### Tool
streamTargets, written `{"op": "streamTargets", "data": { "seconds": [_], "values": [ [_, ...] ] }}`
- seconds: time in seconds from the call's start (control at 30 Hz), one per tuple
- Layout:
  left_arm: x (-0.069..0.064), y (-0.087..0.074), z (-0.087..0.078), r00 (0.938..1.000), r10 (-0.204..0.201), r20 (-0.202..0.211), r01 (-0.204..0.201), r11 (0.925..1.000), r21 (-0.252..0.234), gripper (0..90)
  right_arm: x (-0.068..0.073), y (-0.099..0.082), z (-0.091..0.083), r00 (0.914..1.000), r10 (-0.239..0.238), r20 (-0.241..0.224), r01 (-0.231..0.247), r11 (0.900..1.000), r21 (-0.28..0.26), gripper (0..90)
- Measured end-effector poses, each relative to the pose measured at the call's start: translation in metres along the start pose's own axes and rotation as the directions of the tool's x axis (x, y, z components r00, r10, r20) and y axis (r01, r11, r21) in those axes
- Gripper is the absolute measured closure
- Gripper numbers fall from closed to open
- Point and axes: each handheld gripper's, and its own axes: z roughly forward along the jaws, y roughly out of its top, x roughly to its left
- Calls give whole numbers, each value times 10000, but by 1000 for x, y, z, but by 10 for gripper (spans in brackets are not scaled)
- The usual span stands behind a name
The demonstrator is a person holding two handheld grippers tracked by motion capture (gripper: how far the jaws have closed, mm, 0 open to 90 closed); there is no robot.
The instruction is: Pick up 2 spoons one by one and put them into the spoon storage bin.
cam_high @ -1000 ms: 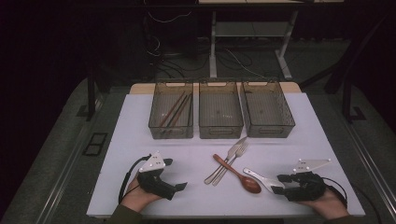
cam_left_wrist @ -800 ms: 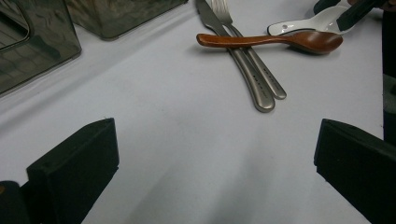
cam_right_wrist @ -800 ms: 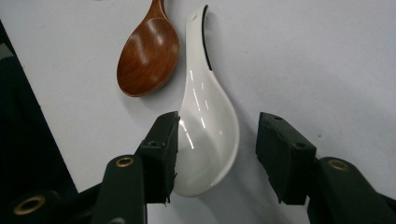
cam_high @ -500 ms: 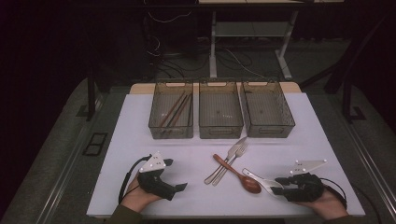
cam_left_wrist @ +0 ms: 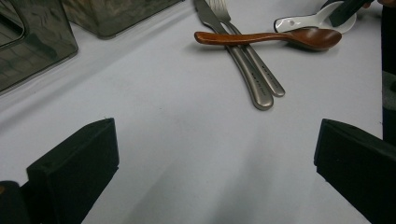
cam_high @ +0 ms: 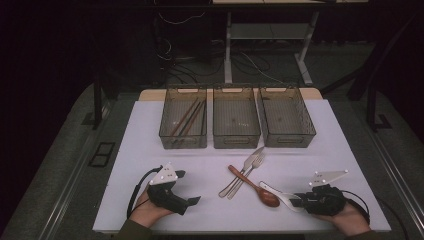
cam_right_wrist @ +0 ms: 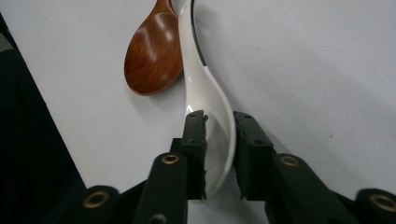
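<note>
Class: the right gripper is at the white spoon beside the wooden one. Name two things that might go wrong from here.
1. The right gripper, whose jaws have just been closing, straddles the white spoon at its smooth curved bowl; it might slip or tilt when lifted.
2. The white spoon touches the wooden spoon, so lifting may drag it.

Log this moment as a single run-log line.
right gripper: fingers just closing around white spoon, contact unclear | left gripper: open, idle | wooden spoon, fork, knife: on table

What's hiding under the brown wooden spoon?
Under the wooden spoon lie the handles of a knife and a fork, which it crosses. A short stretch of each handle is covered beneath it.
</note>
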Motion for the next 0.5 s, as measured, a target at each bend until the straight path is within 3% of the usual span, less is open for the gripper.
{"op": "streamTargets", "data": {
  "seconds": [0.37, 0.5],
  "values": [
    [-1, 0, 1, 10000, 56, 35, -56, 10000, 52, 0, -3, 1, -2, 9995, 305, -43, -306, 9992, -239, 822],
    [0, 0, 1, 9999, 107, 59, -107, 9999, 119, 0, -2, 3, -2, 9995, 263, 178, -257, 9991, -333, 823]
  ]
}}
